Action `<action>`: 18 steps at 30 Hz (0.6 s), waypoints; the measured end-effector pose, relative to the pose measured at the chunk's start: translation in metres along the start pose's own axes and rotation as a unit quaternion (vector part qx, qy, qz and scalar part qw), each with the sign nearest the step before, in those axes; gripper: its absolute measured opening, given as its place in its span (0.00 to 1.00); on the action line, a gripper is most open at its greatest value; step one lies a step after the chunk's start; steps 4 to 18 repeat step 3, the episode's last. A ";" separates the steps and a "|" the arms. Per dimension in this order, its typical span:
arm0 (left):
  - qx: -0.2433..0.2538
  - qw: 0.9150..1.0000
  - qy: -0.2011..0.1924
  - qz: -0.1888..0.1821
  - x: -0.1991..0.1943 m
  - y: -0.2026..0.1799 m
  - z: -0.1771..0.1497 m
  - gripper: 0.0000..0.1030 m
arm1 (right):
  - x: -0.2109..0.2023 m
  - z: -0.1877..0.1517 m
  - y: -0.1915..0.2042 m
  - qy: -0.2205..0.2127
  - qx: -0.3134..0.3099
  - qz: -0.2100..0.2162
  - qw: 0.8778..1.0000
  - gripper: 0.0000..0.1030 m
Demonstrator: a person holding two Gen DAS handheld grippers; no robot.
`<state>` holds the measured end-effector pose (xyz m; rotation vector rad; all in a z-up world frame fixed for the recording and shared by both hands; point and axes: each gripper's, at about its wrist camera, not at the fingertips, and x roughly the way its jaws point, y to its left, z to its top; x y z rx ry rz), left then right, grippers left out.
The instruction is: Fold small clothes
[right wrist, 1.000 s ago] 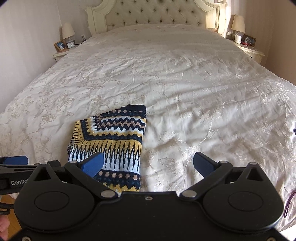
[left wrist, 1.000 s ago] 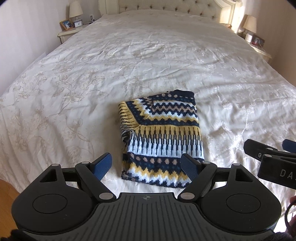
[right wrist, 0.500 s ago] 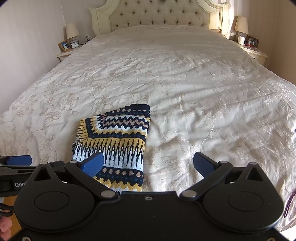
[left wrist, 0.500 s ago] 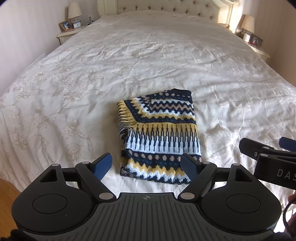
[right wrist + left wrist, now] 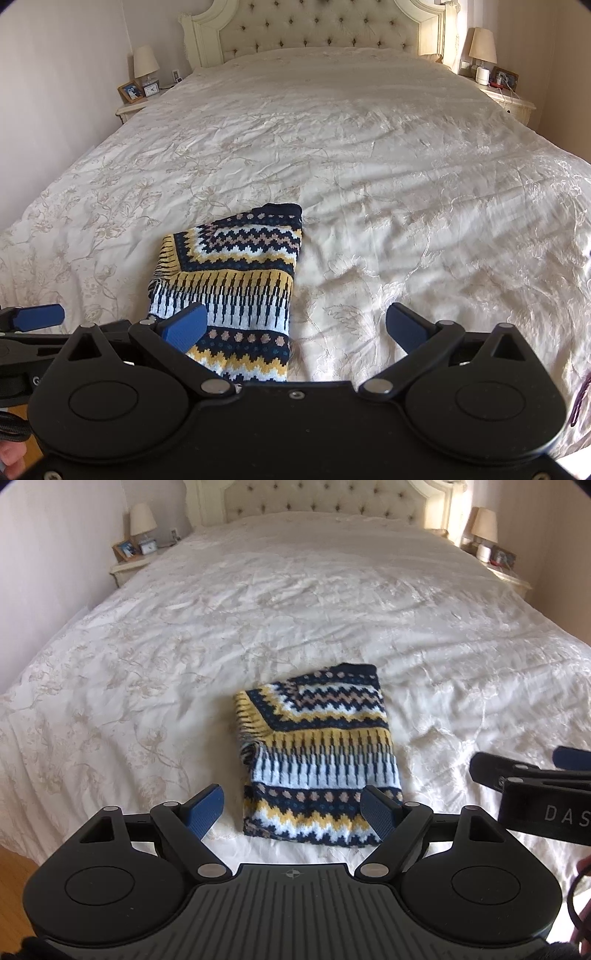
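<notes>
The folded sweater (image 5: 317, 760) lay on the bed (image 5: 184, 657) with its long axis running away from both tongs, directly ahead of the released left tongs (image 5: 293, 808), which were nearer than the released right tongs (image 5: 295, 326).

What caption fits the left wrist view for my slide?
Open left gripper hovers over a folded patterned sweater on the white bedspread, right gripper alongside.

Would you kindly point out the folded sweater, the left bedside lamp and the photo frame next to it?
folded sweater (image 5: 321, 760), left wrist view, middle striped band.
left bedside lamp (image 5: 146, 62), right wrist view, its shade.
photo frame (image 5: 130, 91), right wrist view, the picture inside.
</notes>
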<state>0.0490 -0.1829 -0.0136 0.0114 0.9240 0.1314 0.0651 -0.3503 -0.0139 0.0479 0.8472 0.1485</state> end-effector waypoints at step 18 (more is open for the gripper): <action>0.004 1.000 0.000 -0.004 0.000 0.000 0.000 0.79 | -0.001 -0.001 0.001 0.003 0.004 0.000 1.000 0.99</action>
